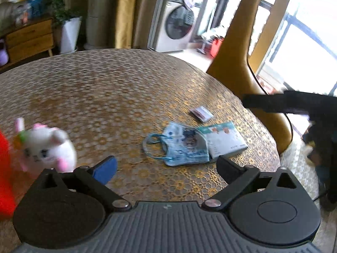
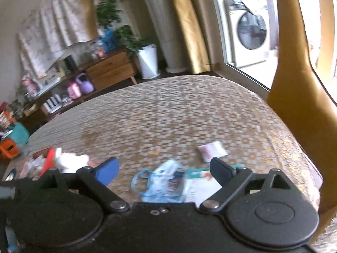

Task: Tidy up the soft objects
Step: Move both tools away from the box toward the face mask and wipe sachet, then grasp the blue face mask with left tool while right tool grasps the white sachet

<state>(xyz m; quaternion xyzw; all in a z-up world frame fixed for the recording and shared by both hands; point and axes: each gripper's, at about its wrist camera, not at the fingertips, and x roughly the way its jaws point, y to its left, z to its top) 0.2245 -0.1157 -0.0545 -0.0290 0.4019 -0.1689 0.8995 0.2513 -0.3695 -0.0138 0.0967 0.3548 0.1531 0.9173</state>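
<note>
Currently both tools spread wide, holding nothing: left tool (image 1: 166, 166), right tool (image 2: 164, 172). Crumpled blue printed face mask (image 1: 179, 145) lies mid-table, overlapping white rectangular tissue pack (image 1: 225, 140). Judgement: pinch mask fold, not ear loop; lift clear of pack. White-pink plush toy (image 1: 51, 147) near left, beside orange object (image 1: 5, 168). Patterned gold table (image 1: 115, 88) open beyond; rounded edge and tan chair (image 1: 250, 67) close right.

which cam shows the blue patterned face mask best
The left wrist view: the blue patterned face mask lies sharp and whole on the table, ear loops visible, beside a white tissue pack. In the right wrist view it is blurred and partly cut off by the gripper body.
</note>
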